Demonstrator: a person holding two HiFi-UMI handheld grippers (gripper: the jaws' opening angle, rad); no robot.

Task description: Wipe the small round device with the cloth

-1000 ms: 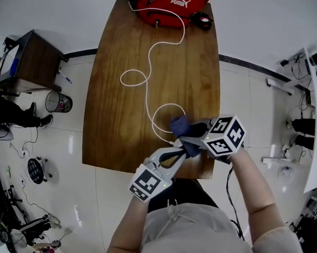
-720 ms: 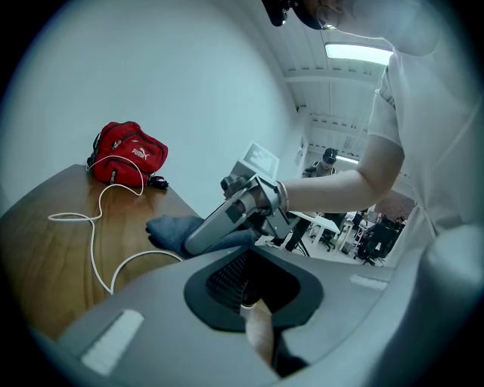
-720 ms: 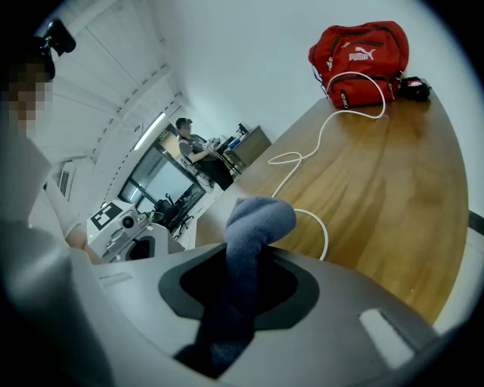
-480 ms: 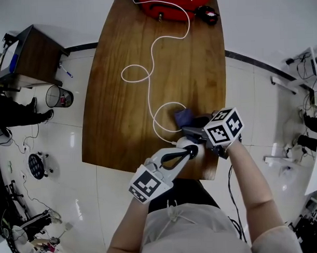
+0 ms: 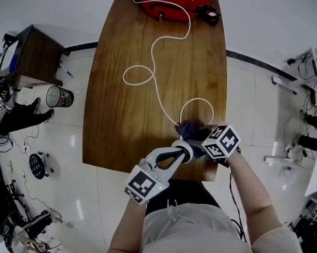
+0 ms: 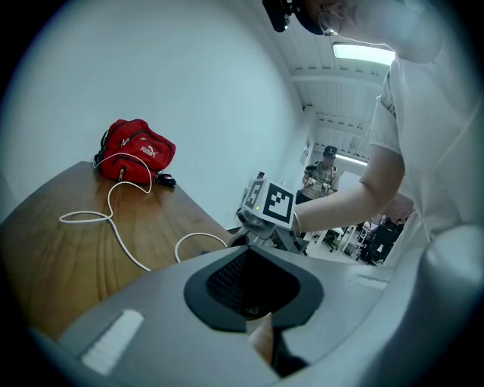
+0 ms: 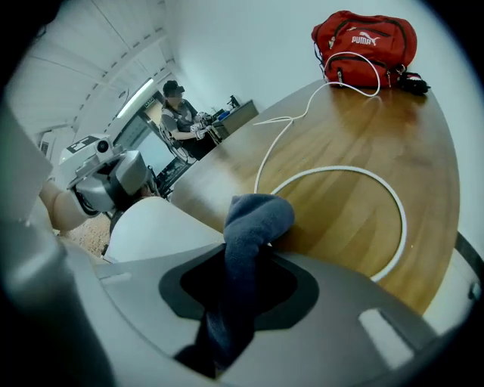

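Up close, grey left gripper (image 6: 257, 302), jaws closed on a pale sliver (image 6: 262, 342) too small to name. Beyond, wooden worktop (image 6: 53, 249); at its far end, red bag (image 6: 136, 150), small black item (image 6: 165, 180) just beside. From bag, white cable (image 6: 121, 242) looping toward near edge. At near right edge, right gripper (image 6: 255, 227) with marker cube (image 6: 270, 202), on a bare forearm (image 6: 340, 200).

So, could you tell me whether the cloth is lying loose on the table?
No, the right gripper has its jaws closed on the dark blue cloth, which sticks out from between them.
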